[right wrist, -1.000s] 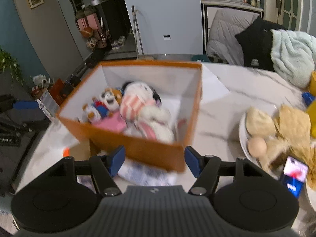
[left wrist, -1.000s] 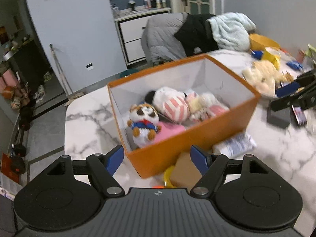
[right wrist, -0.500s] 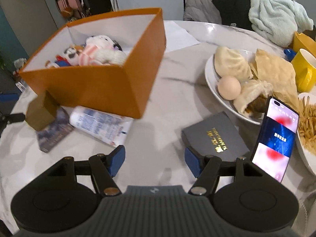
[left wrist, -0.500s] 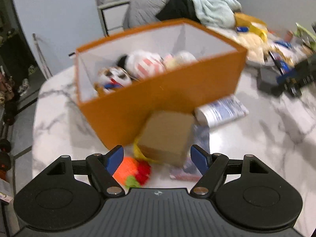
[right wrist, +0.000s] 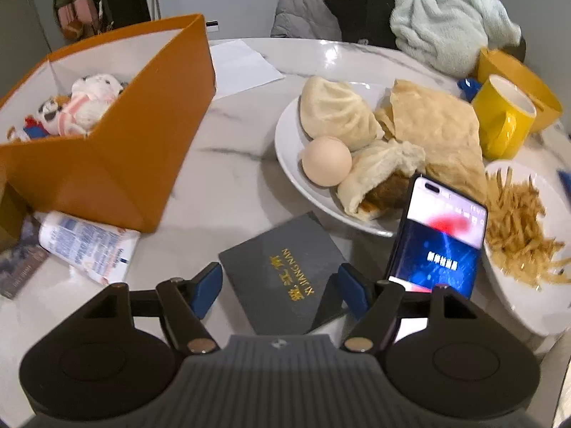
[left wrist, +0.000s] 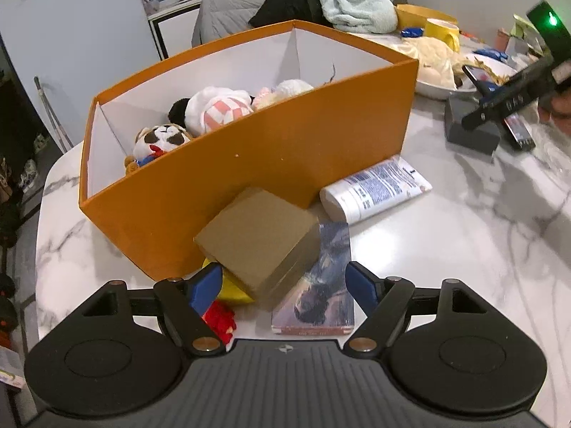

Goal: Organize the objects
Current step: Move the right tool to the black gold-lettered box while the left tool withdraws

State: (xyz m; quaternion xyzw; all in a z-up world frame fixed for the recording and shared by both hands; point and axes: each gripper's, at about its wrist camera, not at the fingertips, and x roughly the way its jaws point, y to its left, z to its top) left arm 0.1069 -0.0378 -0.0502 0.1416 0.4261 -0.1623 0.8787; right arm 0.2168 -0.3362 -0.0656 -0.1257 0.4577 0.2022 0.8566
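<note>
Left claw (left wrist: 282, 287) opening, straddling brown box (left wrist: 258, 237) beside orange bin (left wrist: 271, 149), gripping nothing | right claw (right wrist: 276, 290) opening around dark case (right wrist: 285, 271) on worktop (right wrist: 228, 171) | advice: centring pads before pinching

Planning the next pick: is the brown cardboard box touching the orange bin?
Touching. The left wrist view shows the brown cardboard box tilted, its upper edge leaning against the orange bin's front wall.

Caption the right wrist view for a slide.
Right tongs opening over a dark booklet, beside a propped phone and orange box.
</note>
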